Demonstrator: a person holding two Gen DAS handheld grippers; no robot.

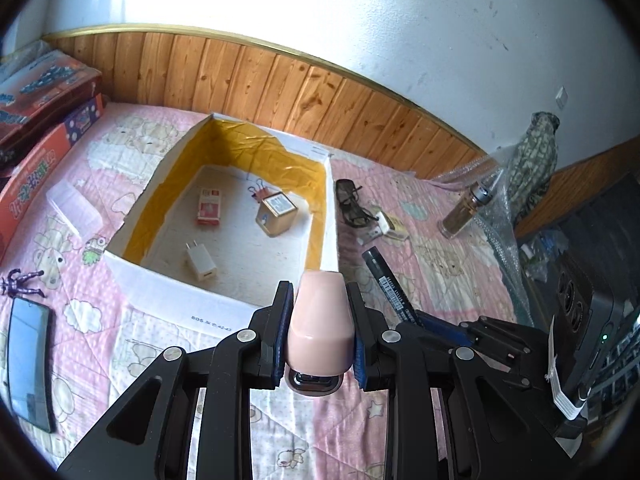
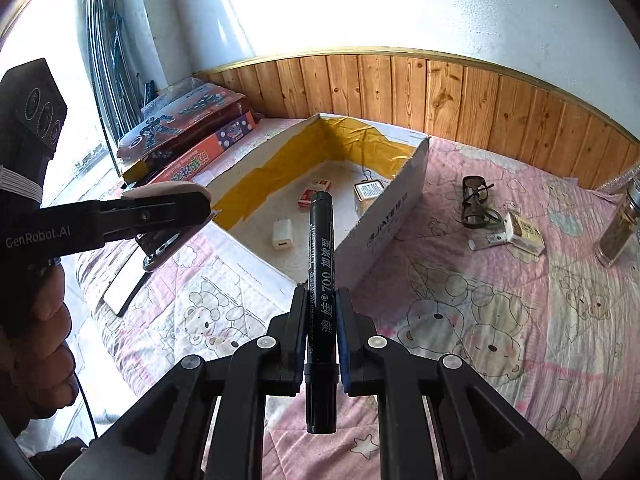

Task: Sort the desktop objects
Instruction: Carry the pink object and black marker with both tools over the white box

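Observation:
My left gripper (image 1: 320, 292) is shut on a pink stapler (image 1: 320, 324), held above the quilt just before the near wall of a white box (image 1: 160, 284) lined with yellow tape. A red card pack (image 1: 209, 206), a gold tin (image 1: 276, 212), a binder clip (image 1: 258, 192) and a white charger (image 1: 201, 266) lie inside it. My right gripper (image 2: 322, 296) is shut on a black marker (image 2: 320, 248) that points toward the box (image 2: 392, 216). The left gripper (image 2: 192, 212) with the stapler (image 2: 168, 190) shows at the left of the right wrist view.
Right of the box lie glasses (image 2: 476, 200), a cigarette pack (image 2: 524, 232) and a glass bottle (image 2: 620, 224). Left of it are a phone (image 1: 30, 364), a purple figurine (image 1: 20, 282), a clear case (image 1: 74, 208) and stacked game boxes (image 1: 40, 120). Wood panelling runs behind.

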